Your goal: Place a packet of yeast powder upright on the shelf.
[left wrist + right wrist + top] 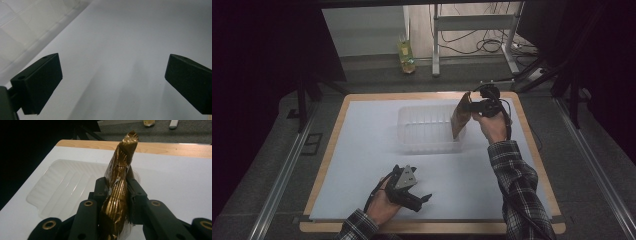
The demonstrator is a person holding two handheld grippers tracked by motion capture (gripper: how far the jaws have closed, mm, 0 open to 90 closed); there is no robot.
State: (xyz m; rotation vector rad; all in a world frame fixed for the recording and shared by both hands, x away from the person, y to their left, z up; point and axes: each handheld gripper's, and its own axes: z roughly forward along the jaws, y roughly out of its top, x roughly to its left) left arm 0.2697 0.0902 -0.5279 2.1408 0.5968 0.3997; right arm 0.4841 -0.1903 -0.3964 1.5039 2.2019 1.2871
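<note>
Right gripper jaws pinch a gold packet over the clear tray's right edge — left gripper jaws spread above bare sheet.

A glossy, crinkled gold-brown foil packet, w/ ribbed seams catching the light, is being clamped between matt black plastic jaws of the right gripper, brass-coloured metal inserts being seen in the jaw arms. A clear, ribbed plastic tray, semi-glossy, is being borne by a smooth matt white sheet, prob. paper or laminate, laid over a pale wood board w/ a smooth finish. The left gripper is being shown as matt black plastic w/ a dull grey plate, and checked woven cloth is being worn as sleeves.
</note>
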